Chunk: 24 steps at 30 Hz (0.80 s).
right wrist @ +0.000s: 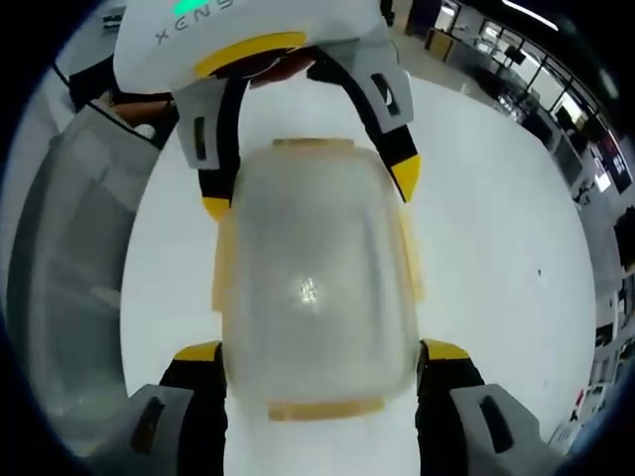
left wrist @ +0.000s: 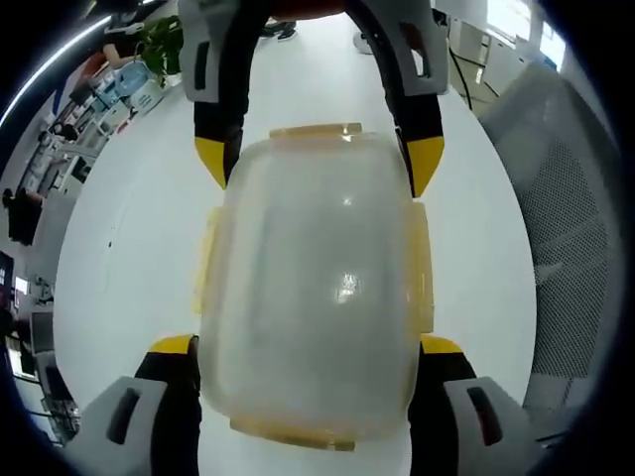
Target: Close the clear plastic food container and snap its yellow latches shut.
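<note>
With my left gripper (left wrist: 308, 347) straddling the clear plastic food container with yellow latches (left wrist: 316, 288), jaws wide at its sides, my right gripper (right wrist: 322, 355) straddles its opposite end on the white round table (right wrist: 496, 228); a grey mesh chair (left wrist: 561, 218) stands beside. I cannot tell its contents.

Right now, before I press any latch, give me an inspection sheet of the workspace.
Surface: white round table, bare around the container.
Job's things: clear plastic food container lid on; yellow latches along its edges, whether snapped cannot be told.
Clutter: nothing seen on the table.
Grippers: left hand-held gripper and right hand-held gripper flank the container from opposite ends, jaws wide beside its walls; contact unclear.
Cables: dark cable beyond the table.
Surroundings: mesh chair, potted plant, office desks.
</note>
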Available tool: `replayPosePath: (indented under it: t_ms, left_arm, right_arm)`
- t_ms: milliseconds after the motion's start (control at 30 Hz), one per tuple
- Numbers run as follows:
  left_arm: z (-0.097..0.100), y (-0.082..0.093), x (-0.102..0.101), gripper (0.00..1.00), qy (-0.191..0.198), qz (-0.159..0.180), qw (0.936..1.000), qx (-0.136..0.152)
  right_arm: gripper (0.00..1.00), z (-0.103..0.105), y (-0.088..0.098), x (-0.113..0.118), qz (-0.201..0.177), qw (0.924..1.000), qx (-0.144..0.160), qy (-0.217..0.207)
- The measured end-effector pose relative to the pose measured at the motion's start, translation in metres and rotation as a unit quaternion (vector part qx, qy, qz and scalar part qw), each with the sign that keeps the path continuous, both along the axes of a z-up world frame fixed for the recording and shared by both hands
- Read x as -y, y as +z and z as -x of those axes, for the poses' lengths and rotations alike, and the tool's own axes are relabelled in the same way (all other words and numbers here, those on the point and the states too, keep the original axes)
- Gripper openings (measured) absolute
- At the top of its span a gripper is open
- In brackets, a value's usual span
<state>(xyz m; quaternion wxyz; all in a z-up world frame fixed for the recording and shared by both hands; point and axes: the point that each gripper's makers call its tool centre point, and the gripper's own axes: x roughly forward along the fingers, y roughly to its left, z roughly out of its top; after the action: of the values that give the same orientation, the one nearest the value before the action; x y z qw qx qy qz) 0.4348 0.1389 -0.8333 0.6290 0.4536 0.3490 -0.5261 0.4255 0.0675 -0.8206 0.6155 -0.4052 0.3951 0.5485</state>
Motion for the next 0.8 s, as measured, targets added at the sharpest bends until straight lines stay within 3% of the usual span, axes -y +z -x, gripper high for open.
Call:
replayPosePath:
  t_ms: [800]
  left_arm:
    - [-0.015, 0.000, 0.000, 0.89, 0.013, 0.004, 0.9999, -0.004]
  right_arm:
    - [0.79, -0.018, 0.000, -0.001, -0.009, 0.9999, 0.001, 0.011]
